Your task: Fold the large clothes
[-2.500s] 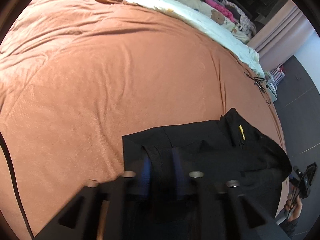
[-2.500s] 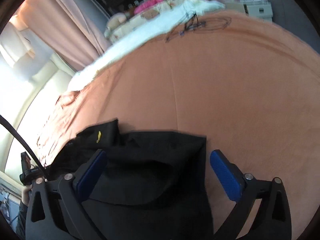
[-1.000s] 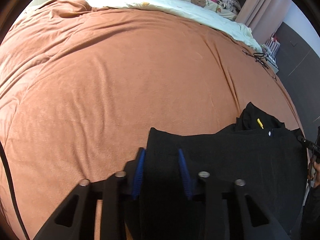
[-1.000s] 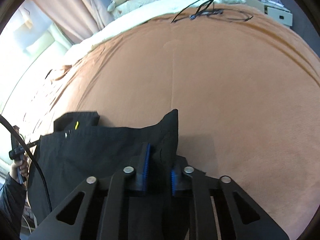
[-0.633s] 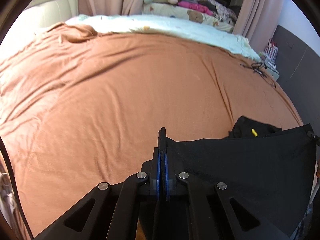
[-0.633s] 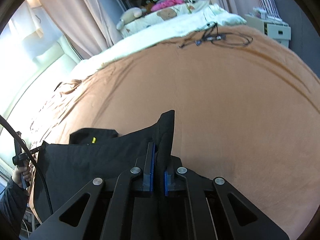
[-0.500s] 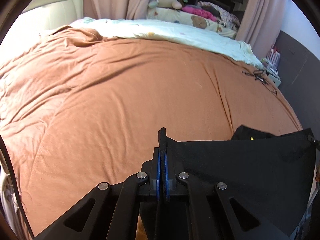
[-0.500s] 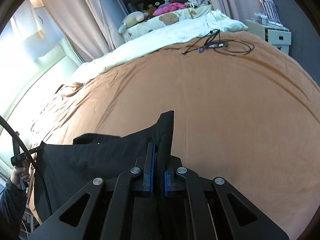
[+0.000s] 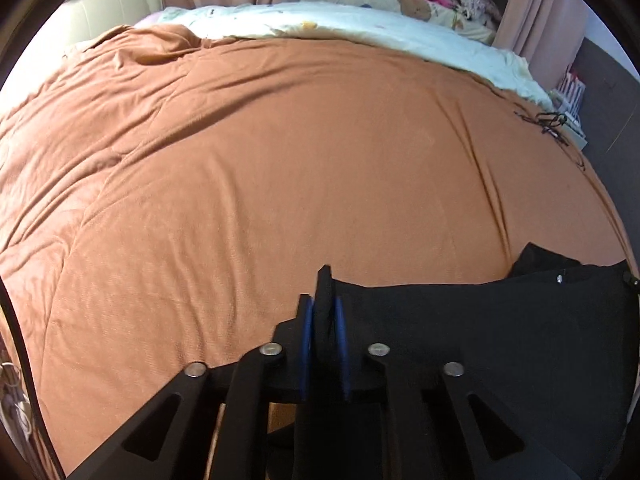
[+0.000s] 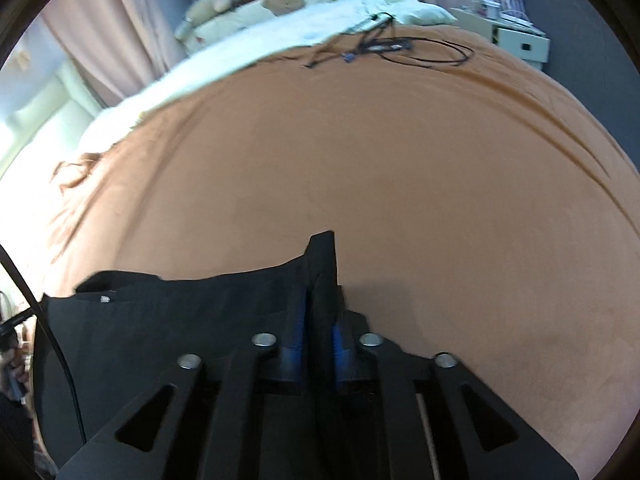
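A large black garment point(image 9: 480, 320) hangs stretched between my two grippers above the near edge of an orange-brown bedspread point(image 9: 300, 140). My left gripper point(image 9: 323, 304) is shut on one upper corner of the garment, which sticks up between the blue pads. My right gripper point(image 10: 318, 300) is shut on the other corner of the garment point(image 10: 180, 320). A silver snap button point(image 9: 559, 279) shows near the garment's top edge. The garment's lower part is hidden below both views.
A pale quilt point(image 9: 360, 32) with soft toys point(image 10: 208, 4) lies along the far side of the bed. Black cables point(image 10: 392, 46) lie on the bedspread's far right corner. A white drawer unit point(image 10: 516, 40) stands beyond it. Curtains hang behind.
Both grippers closed on the garment's corners and lifted it off the bed. The garment now hangs taut between them and both grippers have moved forward over the bedspread.
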Tool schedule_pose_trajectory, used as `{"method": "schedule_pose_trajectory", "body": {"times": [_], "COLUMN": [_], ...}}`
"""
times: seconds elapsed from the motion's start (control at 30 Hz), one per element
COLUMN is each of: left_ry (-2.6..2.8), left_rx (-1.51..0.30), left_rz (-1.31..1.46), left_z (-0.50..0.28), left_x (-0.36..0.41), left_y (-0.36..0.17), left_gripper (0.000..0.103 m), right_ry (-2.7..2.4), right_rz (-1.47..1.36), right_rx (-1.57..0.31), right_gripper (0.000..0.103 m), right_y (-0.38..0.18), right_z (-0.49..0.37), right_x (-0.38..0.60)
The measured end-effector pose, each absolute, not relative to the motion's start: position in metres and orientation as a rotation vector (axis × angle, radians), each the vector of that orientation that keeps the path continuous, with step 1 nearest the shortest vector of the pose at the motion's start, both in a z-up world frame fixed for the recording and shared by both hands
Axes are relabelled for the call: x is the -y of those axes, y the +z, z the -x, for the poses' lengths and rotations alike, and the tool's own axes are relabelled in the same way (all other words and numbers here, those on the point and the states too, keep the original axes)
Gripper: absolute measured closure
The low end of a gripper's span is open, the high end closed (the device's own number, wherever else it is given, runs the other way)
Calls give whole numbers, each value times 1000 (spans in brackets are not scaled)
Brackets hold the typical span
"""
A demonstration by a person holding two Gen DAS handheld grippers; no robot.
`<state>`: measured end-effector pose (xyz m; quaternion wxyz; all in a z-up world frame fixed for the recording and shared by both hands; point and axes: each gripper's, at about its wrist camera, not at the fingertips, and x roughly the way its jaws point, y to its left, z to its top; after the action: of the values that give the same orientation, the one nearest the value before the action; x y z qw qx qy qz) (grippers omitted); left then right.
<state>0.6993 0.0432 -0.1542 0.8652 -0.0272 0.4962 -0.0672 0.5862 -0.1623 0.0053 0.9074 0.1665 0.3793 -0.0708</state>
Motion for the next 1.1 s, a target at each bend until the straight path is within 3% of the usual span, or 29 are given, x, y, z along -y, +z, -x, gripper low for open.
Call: {"method": "schedule_pose_trajectory", "body": {"times": [0.03,0.07,0.1,0.8,0.87,0.93,1.1], "left_ry": [-140,-137,-133,-191,-192,-179,-184], "left_rx": [-1037,-1028,-1018,-1008,-1006,-999,-1010], "left_rz": [67,83,93,216,213,211,246], "left_z": [-698,-695,-691,-537,-525,-510,-478], "left_x": [-46,-49,-52,-86,-86,-89,-99], "left_y": [-154,-151,-149,-105,-105,-105,-113], "left_gripper": [72,67,60,56,53,43,41], "right_ry": [-174,-173,-164,-44,-27,-26,19], "right_rz": [-325,-324,-330,-210,-205,-185,-182], "right_rx": [-786,-780,-767,-721,-728,-746,-773], "right_gripper": [60,35,29,29,29,29,29], "right_y": [4,4,6,57,58,59,68], "right_z": [-583,-580,-576,-446,-437,-430,-419], "right_x": [161,161,160,103,95,87,71]}}
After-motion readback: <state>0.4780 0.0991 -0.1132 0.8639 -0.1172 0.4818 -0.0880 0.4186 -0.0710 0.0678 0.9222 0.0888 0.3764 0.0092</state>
